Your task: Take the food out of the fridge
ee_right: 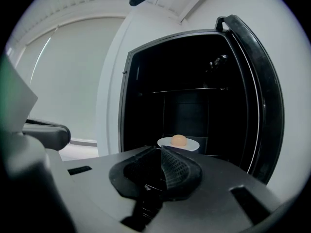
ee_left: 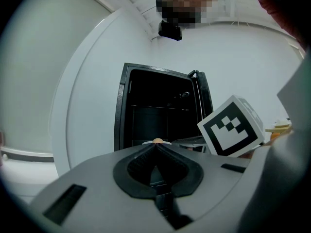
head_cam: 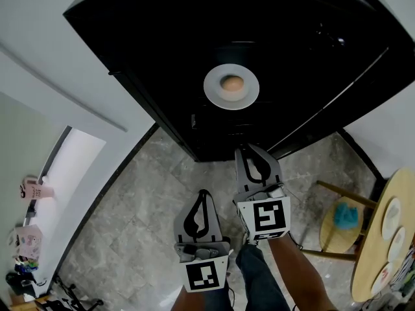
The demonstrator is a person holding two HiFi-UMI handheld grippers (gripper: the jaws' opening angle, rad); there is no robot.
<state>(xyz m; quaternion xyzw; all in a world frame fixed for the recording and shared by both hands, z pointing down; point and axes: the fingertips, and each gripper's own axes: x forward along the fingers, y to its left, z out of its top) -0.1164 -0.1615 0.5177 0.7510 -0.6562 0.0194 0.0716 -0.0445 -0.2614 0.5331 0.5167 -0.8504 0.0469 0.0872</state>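
Note:
A small round orange-brown piece of food lies on a white plate inside the open black fridge. In the right gripper view the food and plate sit on the fridge floor, straight ahead. My right gripper is shut and empty, its tips just in front of the fridge opening and short of the plate. Lower and to the left, my left gripper hangs over the floor, also shut and empty. In the left gripper view the food peeks over the jaw tips.
The fridge door stands open on the right. A round wooden table with plates is at the far right, and a wooden stool with a blue thing on it stands beside it. Grey stone floor lies below.

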